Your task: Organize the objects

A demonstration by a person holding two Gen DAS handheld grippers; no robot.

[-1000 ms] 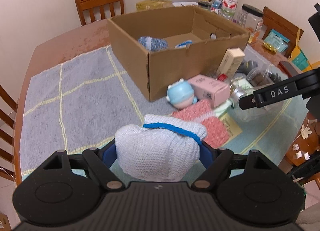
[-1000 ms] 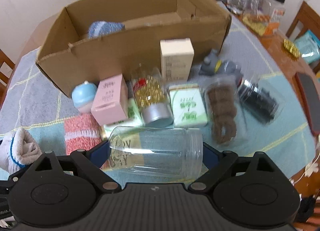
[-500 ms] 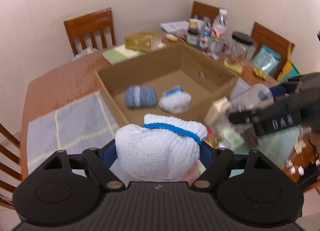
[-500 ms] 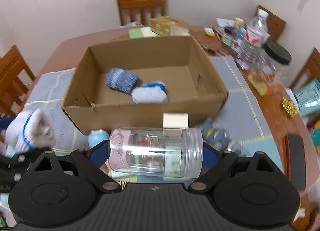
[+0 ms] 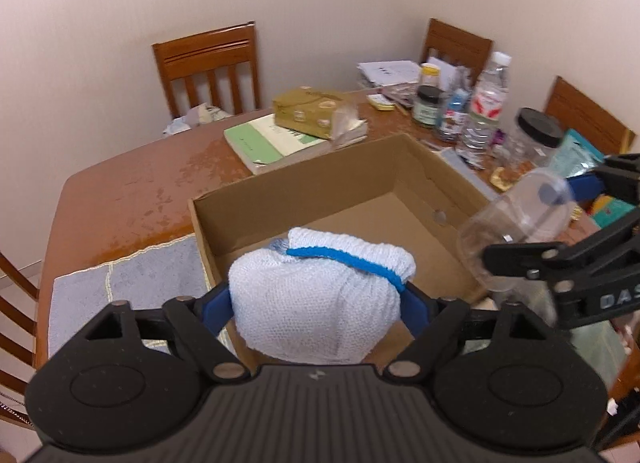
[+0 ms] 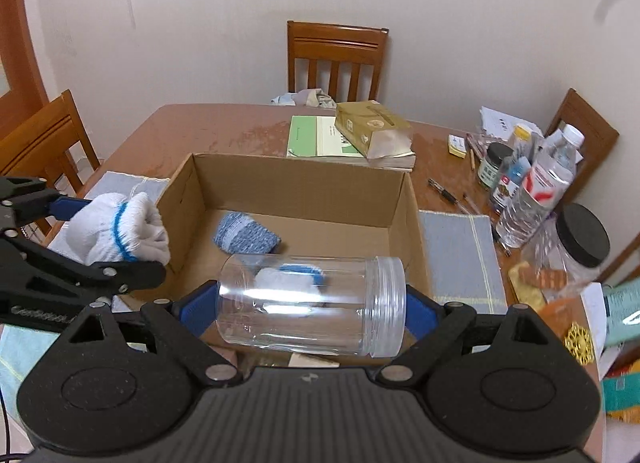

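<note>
Cardboard box (image 6: 256, 183) sits at twelve o'clock; the left gripper (image 5: 316, 303), its jaws having just been opening, flanks the white glove bundle (image 5: 320, 303), while the right gripper (image 6: 312, 303) jaws clamp the clear jar (image 6: 312, 303).

White knit glove w/ blue cuff (image 5: 320, 299) & clear jar on its side (image 6: 310, 305), both above open cardboard box (image 6: 296, 183).

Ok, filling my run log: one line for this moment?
left claw: jaws just opening, white glove between | right claw: grips clear jar | both over cardboard box
</note>
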